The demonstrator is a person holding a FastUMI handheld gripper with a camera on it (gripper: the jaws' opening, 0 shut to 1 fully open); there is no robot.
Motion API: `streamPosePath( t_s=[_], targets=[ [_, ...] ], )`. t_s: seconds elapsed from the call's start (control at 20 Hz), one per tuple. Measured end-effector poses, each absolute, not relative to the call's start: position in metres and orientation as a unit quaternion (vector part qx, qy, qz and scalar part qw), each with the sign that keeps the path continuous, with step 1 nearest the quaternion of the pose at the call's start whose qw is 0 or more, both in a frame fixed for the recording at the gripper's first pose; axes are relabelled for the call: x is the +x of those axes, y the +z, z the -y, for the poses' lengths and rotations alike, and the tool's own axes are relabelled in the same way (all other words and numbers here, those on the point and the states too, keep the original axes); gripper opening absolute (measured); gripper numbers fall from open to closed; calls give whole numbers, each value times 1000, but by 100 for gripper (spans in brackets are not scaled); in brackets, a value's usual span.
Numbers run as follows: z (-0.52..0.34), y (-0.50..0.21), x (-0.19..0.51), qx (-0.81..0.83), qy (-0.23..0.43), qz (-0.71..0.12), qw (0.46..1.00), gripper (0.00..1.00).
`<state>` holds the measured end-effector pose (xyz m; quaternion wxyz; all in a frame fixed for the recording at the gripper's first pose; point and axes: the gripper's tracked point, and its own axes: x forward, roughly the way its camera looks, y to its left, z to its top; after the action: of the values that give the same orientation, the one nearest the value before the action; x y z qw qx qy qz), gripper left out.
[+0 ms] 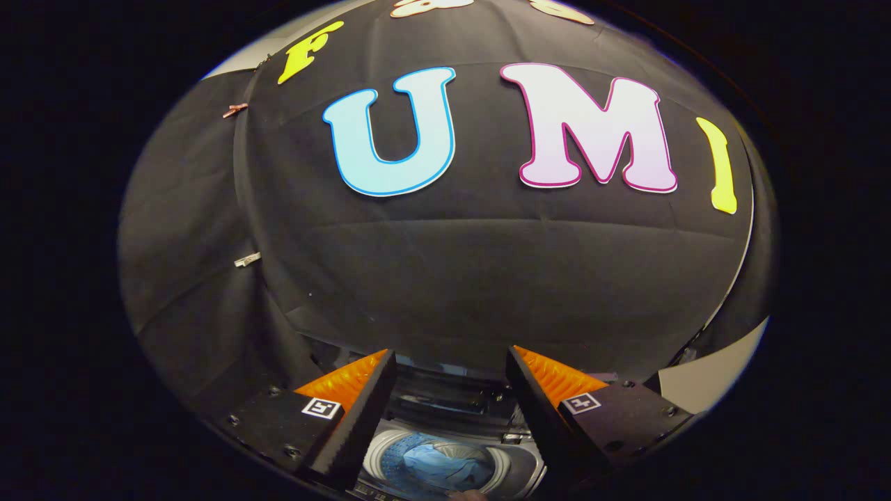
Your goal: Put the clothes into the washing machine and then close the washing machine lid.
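The tool (451,390) hangs above the washing machine with its fingers spread wide and nothing between them. Below the gap, the crumpled light-blue cloth garment (435,460) lies inside the round perforated steel drum (381,452) — soft, light, no grip needed now. The dark lid (445,390), probably raised at the machine's back edge, is rigid; push its upper rim.

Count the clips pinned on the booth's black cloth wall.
2. One clip sits high on the cloth seam; a second clip sits lower on that seam, both beyond the open gripper. Folds may hide others.
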<state>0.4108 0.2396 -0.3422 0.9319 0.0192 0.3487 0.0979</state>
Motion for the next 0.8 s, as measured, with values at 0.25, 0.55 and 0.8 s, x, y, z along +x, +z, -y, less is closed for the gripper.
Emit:
streamPosePath(
  t_s=[0.25,0.55,0.8],
  targets=[
    [-231,-365,432,16,88,-362,928,99],
    [-227,-379,428,60,80,-390,916,100],
    [-226,-375,408,52,71,-401,912,100]
  ],
)
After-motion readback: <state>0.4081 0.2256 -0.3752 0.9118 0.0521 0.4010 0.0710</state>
